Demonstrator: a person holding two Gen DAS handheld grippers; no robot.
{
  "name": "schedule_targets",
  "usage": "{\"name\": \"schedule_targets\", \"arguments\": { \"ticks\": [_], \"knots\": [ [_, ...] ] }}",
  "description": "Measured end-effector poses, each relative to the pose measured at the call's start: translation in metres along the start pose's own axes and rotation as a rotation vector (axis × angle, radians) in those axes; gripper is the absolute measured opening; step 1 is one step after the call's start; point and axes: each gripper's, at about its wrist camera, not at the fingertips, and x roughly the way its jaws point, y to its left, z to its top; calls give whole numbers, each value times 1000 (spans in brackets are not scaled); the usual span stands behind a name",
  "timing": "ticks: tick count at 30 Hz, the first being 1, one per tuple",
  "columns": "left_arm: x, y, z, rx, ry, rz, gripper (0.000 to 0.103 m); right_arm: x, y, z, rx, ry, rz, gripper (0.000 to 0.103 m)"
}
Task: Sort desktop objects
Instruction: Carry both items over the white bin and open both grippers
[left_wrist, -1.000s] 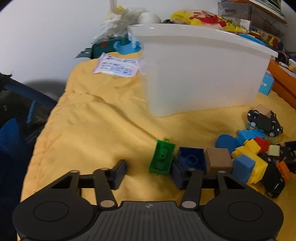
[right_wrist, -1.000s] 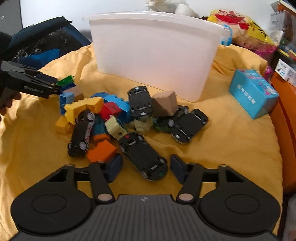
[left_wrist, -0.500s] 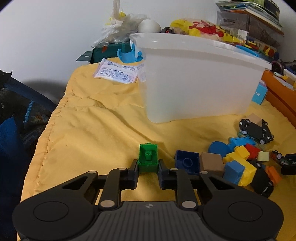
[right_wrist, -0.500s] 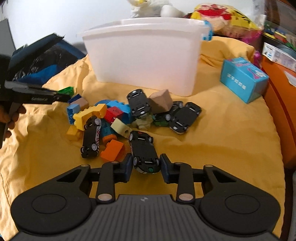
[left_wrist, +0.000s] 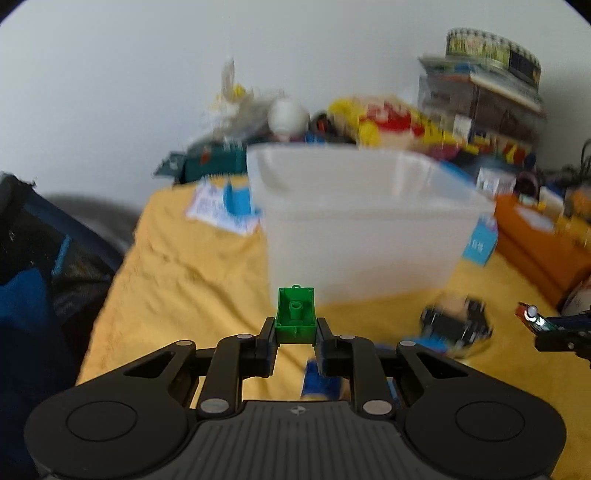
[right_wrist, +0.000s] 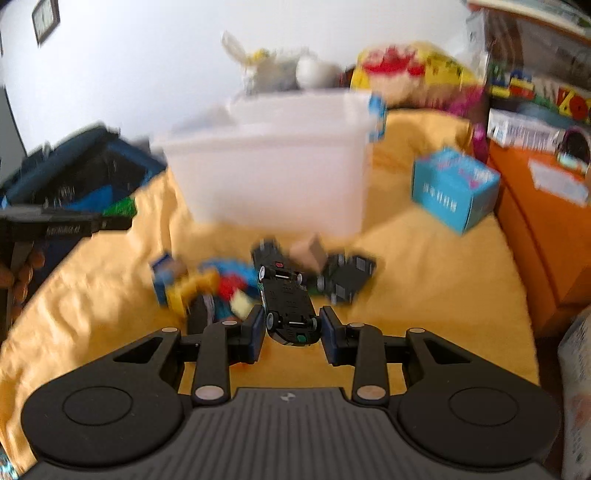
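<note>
Since half a second ago, both toys are seen lifted off the yellow cloth (left_wrist: 192, 273) and carried toward the white bin (left_wrist: 365, 229).

Left wrist view: the left hand-held gripper (left_wrist: 295, 334) is clamped on a green brick (left_wrist: 296, 314), hollow underside up, held clear of the cloth in front of the bin's near wall. Background is motion-blurred. The right tool's tip is glimpsed at the far right edge.

Right wrist view: the right hand-held gripper (right_wrist: 293, 330) is closed on a black toy car (right_wrist: 290, 308), chassis and wheels up, nose pointing away. The pile of bricks and cars (right_wrist: 229, 291) is left behind on the cloth, near the bin (right_wrist: 269, 181). A blue box (right_wrist: 454, 188) lies to the right.

Step judged in hand: transport to the bin. Next, each piece must be raised above the rim, then released inside.
</note>
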Motion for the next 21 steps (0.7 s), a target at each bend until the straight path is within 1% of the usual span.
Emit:
{"name": "schedule_targets", "arguments": {
  "ticks": [3, 7, 10, 12, 15, 21],
  "knots": [
    [-11, -3, 26, -17, -33, -4, 23, -8, -2, 33, 32, -50, -1, 35],
    [-13, -7, 61, -28, -68, -9, 23, -5, -8, 78, 73, -87, 6, 35],
    [-6, -12, 87, -15, -82, -1, 23, 6, -8, 112, 51, -102, -2, 35],
    [2, -14, 99, -19, -78, -6, 23, 18, -6, 129, 26, -92, -10, 35],
    [20, -17, 117, -21, -60, -1, 23, 43, -8, 149, 8, -52, -27, 35],
    [50, -19, 131, -49, -8, 15, 24, 82, -12, 161, -5, 29, -74, 36]
  ]
}}
